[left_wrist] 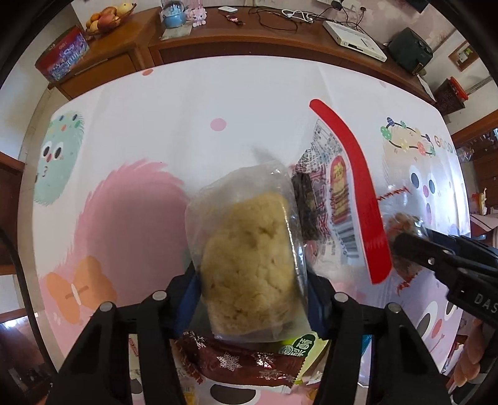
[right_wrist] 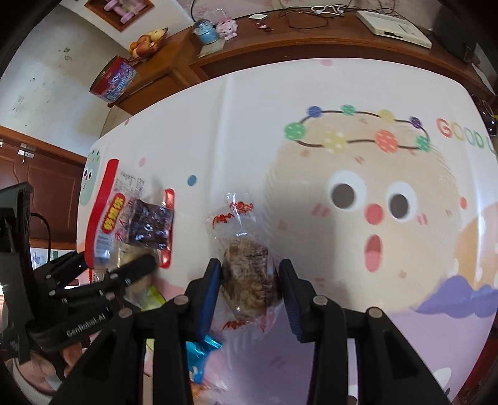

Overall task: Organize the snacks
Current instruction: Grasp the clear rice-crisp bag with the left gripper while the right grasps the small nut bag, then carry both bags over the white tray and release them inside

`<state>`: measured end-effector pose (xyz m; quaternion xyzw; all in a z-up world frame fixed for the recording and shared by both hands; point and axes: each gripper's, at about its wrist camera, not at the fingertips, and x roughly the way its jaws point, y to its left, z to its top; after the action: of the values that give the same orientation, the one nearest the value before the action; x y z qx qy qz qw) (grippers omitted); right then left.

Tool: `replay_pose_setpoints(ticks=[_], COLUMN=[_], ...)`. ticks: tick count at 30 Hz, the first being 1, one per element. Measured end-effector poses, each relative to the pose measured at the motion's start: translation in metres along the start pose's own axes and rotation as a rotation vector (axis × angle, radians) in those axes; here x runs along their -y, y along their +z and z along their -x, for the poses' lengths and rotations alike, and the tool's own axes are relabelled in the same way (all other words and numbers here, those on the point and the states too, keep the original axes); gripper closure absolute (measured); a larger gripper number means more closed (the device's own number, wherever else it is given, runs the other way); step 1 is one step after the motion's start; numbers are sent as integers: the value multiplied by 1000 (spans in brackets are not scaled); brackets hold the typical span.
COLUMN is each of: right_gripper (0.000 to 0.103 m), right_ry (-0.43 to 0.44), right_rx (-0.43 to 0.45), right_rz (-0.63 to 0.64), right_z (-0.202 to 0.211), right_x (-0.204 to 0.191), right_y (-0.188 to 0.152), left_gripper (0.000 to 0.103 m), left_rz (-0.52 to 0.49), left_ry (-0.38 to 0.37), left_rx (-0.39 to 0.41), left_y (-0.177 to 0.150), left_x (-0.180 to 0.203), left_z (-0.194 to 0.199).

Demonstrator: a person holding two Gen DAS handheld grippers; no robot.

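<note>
Landmark: the red-edged packet (left_wrist: 351,199) lying flat on the patterned tablecloth (left_wrist: 186,102).

Nearest my left camera, a dark red snowflake wrapper (left_wrist: 242,363) lies under the left gripper (left_wrist: 252,293). I see the left gripper clenched on a clear bag of pale yellow cake (left_wrist: 249,258); both blue pads (left_wrist: 188,299) press the bag's sides. This bag sits just beside the red-edged packet, on its left in that view, overlapping its near corner.

In my right camera, the right gripper (right_wrist: 247,289) has a clear bag of brown snack (right_wrist: 247,274) between its pads. The left pad touches the bag; on the right a gap shows, so I cannot tell if it grasps. This bag lies near the red-edged packet, apart from it.

Farthest, a wooden sideboard (left_wrist: 249,43) carries a fruit bowl (left_wrist: 107,18).
</note>
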<state>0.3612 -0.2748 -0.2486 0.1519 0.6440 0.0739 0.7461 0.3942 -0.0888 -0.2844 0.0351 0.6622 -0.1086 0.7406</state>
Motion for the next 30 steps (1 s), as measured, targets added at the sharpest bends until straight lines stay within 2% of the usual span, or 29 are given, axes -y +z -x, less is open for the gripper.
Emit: replay_pose_setpoints(ticks=[7, 13, 19, 23, 27, 30], right_gripper=[65, 65, 65, 65, 64, 64], right_ry=[-17, -8, 40, 47, 44, 37], right_rx=[63, 144, 209, 248, 281, 300], right_rz=[19, 36, 36, 59, 87, 92], right_z=[34, 81, 139, 174, 200, 214], right_x=[-12, -34, -61, -84, -107, -120], right_y=[-19, -47, -96, -136, -178, -209], left_gripper=[47, 47, 47, 47, 47, 47], left_rz=[-43, -15, -48, -30, 5, -2], left_ry=[75, 82, 90, 64, 31, 49], left_rx=[70, 199, 339, 392, 426, 450], left_y=[-19, -52, -121, -175, -224, -256], left_x=[2, -18, -39, -51, -60, -61], left_z=[42, 121, 214, 260, 288, 298])
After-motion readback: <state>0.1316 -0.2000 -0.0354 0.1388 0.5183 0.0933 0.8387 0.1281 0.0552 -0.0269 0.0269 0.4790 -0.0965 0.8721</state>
